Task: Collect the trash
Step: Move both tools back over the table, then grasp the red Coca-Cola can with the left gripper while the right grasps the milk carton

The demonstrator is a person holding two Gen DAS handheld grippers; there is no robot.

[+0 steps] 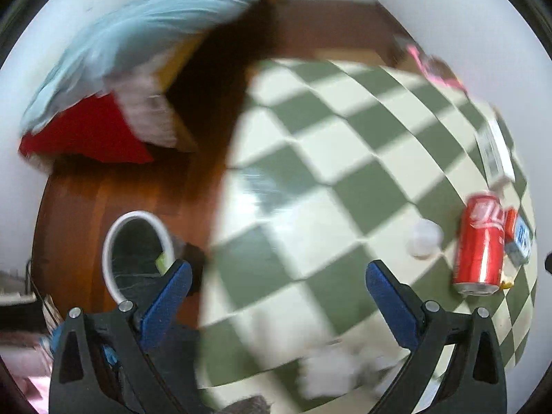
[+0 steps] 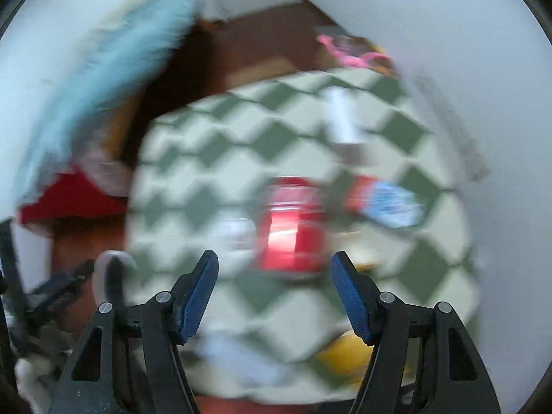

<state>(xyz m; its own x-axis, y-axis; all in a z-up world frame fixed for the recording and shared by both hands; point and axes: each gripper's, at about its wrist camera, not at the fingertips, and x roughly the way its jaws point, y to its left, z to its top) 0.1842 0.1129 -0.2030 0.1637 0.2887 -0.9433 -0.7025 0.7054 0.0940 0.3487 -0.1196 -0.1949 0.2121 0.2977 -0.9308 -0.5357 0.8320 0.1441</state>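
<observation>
A red soda can (image 1: 479, 241) stands on the green-and-white checkered tablecloth (image 1: 345, 158) at the right, with a small white cup or ball (image 1: 424, 238) to its left and a red-and-blue packet (image 1: 517, 238) behind it. Crumpled white paper (image 1: 331, 369) lies near the table's front edge between my left fingers. My left gripper (image 1: 276, 276) is open and empty above the table's left edge. A white-rimmed bin (image 1: 138, 258) stands on the floor below left. In the blurred right wrist view, my right gripper (image 2: 276, 269) is open, with the can (image 2: 293, 231) just beyond its fingertips.
A bed with a blue quilt (image 1: 138, 27) and a red cloth (image 1: 86, 131) is at the far left. A white box (image 1: 493, 148) and pink item (image 1: 431, 65) sit at the table's far right. A yellow object (image 2: 348, 355) lies near my right gripper.
</observation>
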